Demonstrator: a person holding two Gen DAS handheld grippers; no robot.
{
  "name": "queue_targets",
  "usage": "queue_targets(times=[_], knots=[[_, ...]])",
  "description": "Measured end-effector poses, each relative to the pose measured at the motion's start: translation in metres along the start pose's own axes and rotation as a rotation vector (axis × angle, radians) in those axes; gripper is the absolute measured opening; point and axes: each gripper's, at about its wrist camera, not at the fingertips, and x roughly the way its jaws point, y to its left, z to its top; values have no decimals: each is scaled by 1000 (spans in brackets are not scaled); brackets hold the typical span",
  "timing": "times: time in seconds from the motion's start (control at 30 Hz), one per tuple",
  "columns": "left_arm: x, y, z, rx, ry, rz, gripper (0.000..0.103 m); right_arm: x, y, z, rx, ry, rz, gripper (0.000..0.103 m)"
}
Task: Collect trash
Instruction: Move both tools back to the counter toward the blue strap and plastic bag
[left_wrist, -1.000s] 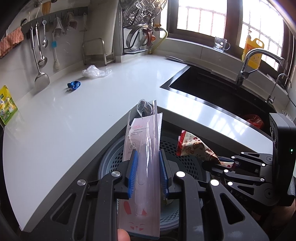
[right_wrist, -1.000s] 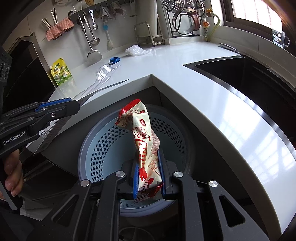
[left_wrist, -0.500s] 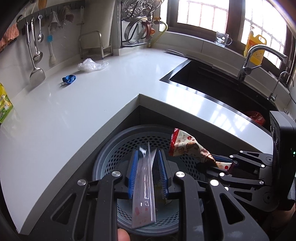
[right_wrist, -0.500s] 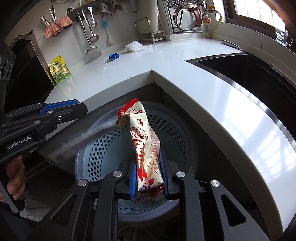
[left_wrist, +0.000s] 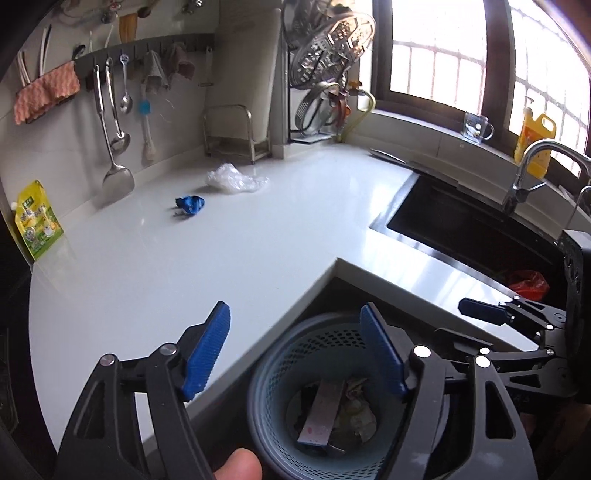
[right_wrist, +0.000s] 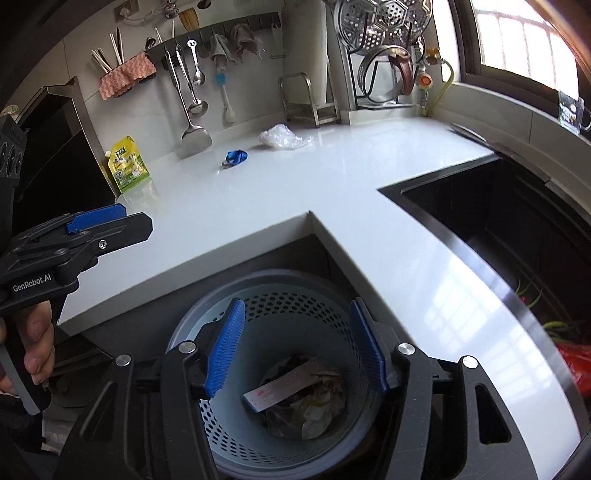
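A grey-blue perforated bin (left_wrist: 266, 373) (right_wrist: 280, 299) stands below the counter's inner corner. My left gripper (left_wrist: 295, 321) hangs above its rim, jaws opening, nothing between them. My right gripper (right_wrist: 297, 310) is over the bin, jaws also opening and empty. In the bin lie a flat clear packet with pink print (left_wrist: 325, 413) (right_wrist: 284, 384) and crumpled wrappers (right_wrist: 314, 410). On the white counter (left_wrist: 184, 277) rest a blue scrap (left_wrist: 190, 204) (right_wrist: 236, 157) and a crumpled clear plastic bag (left_wrist: 234, 179) (right_wrist: 282, 137).
A yellow-green pouch (left_wrist: 37, 221) leans on the wall at the counter's left end. Utensils (left_wrist: 114, 147) hang above it, and a metal rack (left_wrist: 236, 133) stands at the back. A dark sink (left_wrist: 461, 229) with a tap (left_wrist: 532, 162) holds a red bag (left_wrist: 528, 284).
Both grippers opened: the left let go of the clear packet, the right of the red-and-white snack wrapper, and both pieces dropped into the bin. Both hands rose a little.
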Motion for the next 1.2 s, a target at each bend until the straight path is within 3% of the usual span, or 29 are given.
queue_targets(times=[0.2,0.43,1.2], knots=[[8,35,24,-24,-21,80,82,10,1,44,-40,-27,3,60],[23,65,43,-55,-19,107,85,38,4,85,-55,-34,28,61],[106,114,78,-84,40,160,88,137,1,155,-82,9,43,61]])
